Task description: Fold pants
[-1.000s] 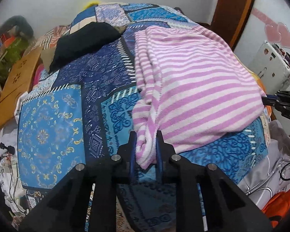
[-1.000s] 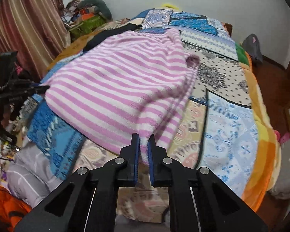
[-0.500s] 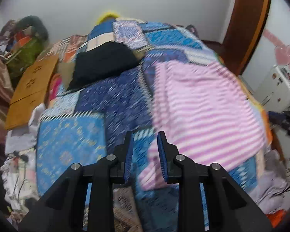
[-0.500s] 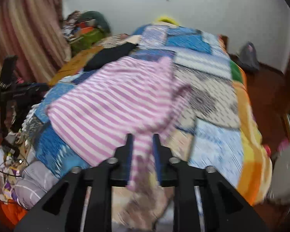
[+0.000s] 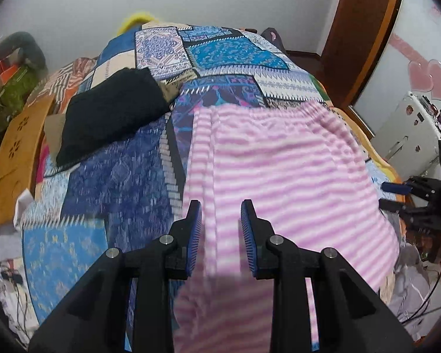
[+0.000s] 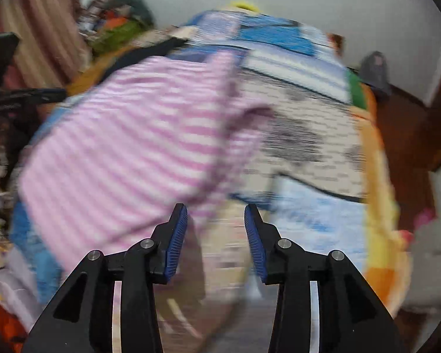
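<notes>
The jaws of the left gripper (image 5: 220,229) stand apart, and so do those of the right gripper (image 6: 216,229), whose jaws have just been opening; neither pair presses on cloth. One pair of pink striped pants (image 5: 279,176) lies folded on the bed (image 5: 117,182), under both grippers. One black folded garment (image 5: 111,117) lies further up, well apart.

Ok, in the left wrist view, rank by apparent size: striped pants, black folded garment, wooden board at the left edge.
1. Striped pants, nearest the camera, so inflated.
2. Black folded garment.
3. Wooden board, partly cut off, so unsure against the garment.
</notes>
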`<state>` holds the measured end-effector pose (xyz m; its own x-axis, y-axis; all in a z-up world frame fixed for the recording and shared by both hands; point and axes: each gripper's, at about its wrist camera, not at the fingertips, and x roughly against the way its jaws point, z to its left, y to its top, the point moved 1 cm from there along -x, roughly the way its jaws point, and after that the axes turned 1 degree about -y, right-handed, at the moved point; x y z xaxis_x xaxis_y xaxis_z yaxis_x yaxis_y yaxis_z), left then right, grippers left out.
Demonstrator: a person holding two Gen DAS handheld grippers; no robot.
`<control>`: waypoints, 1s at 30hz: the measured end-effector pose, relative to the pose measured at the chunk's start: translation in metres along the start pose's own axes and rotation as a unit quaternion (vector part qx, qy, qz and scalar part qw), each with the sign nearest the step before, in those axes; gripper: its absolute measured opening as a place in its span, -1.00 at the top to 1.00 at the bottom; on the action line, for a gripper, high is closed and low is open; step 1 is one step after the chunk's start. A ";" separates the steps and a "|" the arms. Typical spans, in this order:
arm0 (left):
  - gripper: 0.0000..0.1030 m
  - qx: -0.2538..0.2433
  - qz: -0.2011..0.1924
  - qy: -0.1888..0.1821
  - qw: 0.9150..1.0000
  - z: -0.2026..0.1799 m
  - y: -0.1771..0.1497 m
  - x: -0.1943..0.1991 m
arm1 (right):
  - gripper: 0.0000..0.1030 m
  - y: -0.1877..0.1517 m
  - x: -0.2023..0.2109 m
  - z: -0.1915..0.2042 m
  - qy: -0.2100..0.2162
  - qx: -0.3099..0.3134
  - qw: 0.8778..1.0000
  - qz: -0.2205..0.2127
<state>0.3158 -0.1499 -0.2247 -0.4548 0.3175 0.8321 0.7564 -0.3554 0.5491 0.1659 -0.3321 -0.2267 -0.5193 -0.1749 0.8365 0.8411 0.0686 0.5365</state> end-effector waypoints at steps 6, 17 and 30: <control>0.05 -0.012 -0.008 -0.012 1.000 -0.005 0.042 -0.025 | 0.25 0.041 0.018 -0.006 0.021 -0.003 0.998 -0.061; 0.05 -0.035 0.029 -0.002 0.999 -0.007 0.066 -0.098 | 0.55 0.095 -0.058 0.000 0.070 -0.007 0.995 -0.069; 0.65 -0.001 0.002 0.031 1.000 0.012 0.082 -0.111 | 0.76 0.128 -0.074 -0.018 0.052 -0.021 0.993 -0.104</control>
<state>0.4342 -0.2041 -0.2730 -0.4798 0.2608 0.8377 0.7577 -0.3581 0.5455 0.3147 -0.3281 -0.2226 -0.6667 -0.2810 0.6903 0.7234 -0.0211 0.6901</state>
